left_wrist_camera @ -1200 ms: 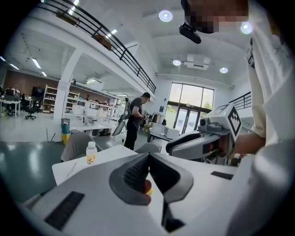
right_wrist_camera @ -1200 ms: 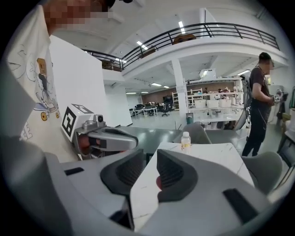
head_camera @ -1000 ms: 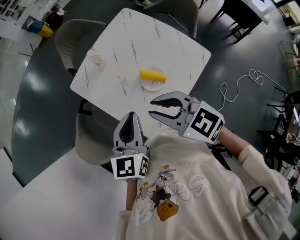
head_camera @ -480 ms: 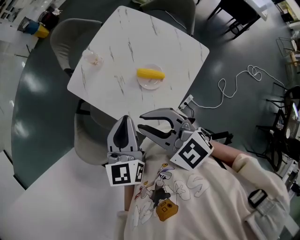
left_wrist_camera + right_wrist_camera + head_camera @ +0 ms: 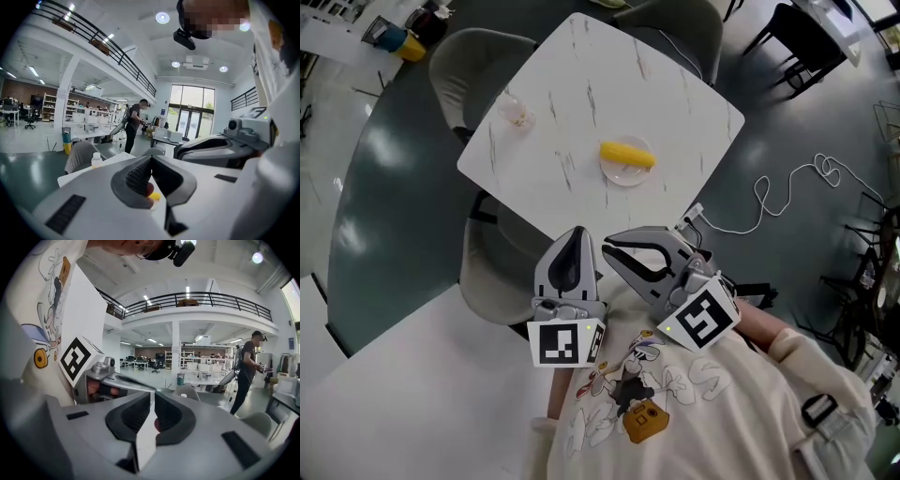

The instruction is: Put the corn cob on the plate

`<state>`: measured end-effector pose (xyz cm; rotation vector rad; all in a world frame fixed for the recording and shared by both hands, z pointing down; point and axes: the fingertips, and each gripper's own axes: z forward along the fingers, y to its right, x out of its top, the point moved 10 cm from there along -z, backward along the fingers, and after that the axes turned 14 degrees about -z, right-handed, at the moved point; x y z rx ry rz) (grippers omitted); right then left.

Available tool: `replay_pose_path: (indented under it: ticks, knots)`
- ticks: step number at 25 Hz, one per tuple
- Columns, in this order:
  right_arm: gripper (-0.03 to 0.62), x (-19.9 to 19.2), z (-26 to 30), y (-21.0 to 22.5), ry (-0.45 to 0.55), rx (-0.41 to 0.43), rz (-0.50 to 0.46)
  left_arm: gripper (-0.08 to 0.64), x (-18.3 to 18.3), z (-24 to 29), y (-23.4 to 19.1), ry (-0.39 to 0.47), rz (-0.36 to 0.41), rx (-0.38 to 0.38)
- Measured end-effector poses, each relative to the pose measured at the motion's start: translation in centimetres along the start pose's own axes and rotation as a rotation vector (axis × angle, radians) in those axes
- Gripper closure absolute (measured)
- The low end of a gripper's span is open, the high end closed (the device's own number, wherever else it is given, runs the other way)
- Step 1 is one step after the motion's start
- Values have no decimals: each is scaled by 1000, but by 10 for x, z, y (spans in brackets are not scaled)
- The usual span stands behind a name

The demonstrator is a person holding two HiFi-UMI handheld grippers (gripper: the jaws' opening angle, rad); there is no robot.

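Observation:
A yellow corn cob lies across a small white plate near the front right of the white marble table. It shows as a yellow spot low between the jaws in the left gripper view. Both grippers hang off the table, close to the person's chest. My left gripper is shut and empty. My right gripper points left beside it. Its jaws have just been closing, a narrow gap remains, and nothing is between them.
A small clear bottle with a white cap sits at the table's left side. Grey chairs stand round the table, one just below the near edge. A white cable lies on the floor to the right.
My right gripper has drawn back from the plate toward the person's body and its jaws have narrowed. The left gripper has kept still and shut. The corn has stayed on the plate.

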<state>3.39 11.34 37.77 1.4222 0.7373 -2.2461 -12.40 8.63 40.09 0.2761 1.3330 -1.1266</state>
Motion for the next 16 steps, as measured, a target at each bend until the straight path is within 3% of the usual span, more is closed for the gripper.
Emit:
replay_pose_path:
  ticks: [5, 7, 16]
  knots:
    - [557, -4, 0, 5, -12, -26, 25, 552, -1, 3, 2, -13, 2, -9]
    - [588, -5, -1, 3, -25, -37, 31, 552, -3, 1, 5, -21, 11, -17]
    - [588, -8, -10, 10, 62, -109, 143, 552, -2, -4, 6, -18, 13, -2]
